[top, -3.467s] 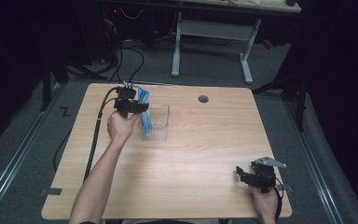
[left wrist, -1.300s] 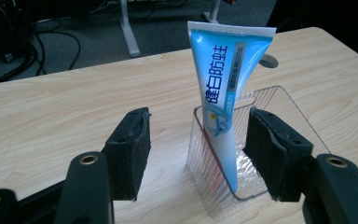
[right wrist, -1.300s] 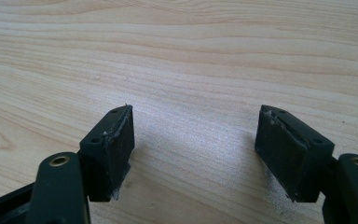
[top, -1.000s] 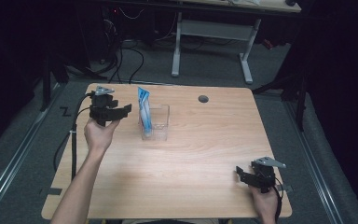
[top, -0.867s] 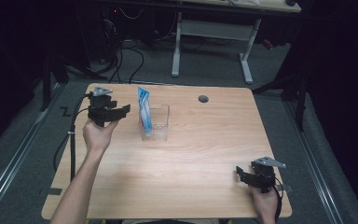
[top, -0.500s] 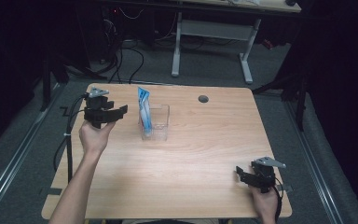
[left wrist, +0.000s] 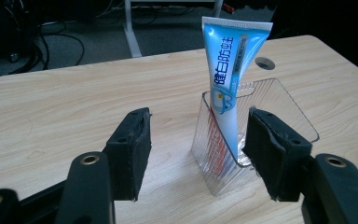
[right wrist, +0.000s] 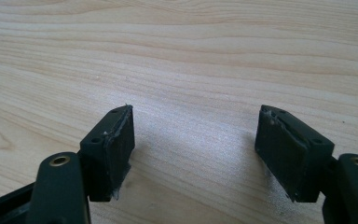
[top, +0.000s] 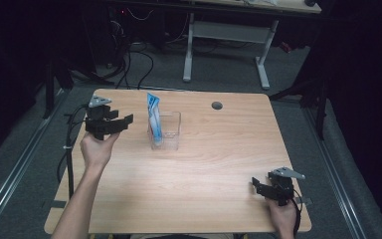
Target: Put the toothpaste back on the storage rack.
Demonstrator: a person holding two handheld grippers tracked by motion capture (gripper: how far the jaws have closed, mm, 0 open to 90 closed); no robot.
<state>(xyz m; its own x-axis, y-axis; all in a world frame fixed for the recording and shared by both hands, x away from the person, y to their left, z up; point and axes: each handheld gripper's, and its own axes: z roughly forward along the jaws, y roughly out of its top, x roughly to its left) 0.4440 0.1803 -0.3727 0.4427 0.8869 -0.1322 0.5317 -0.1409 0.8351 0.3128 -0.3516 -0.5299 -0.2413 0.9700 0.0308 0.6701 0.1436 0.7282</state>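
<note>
The left tool [left wrist: 193, 154] is hanging released, its jaws spread wide with nothing between them; just ahead of it a blue-and-white toothpaste tube [left wrist: 228, 88] is leaning crimp-up inside a clear ribbed plastic holder [left wrist: 256, 140], whose walls are propping it; the right tool [right wrist: 196, 149] is idling released too, low over bare pale woodgrain table [right wrist: 191, 56], well apart.

The wooden table [top: 219, 164] is lit from above, and the room around it is very dark. The high view is dim and a bit fuzzy. Both gripper views are bright and sharp. In the right gripper view a pale shine sits on the wood, with soft shadows beside the jaws.
</note>
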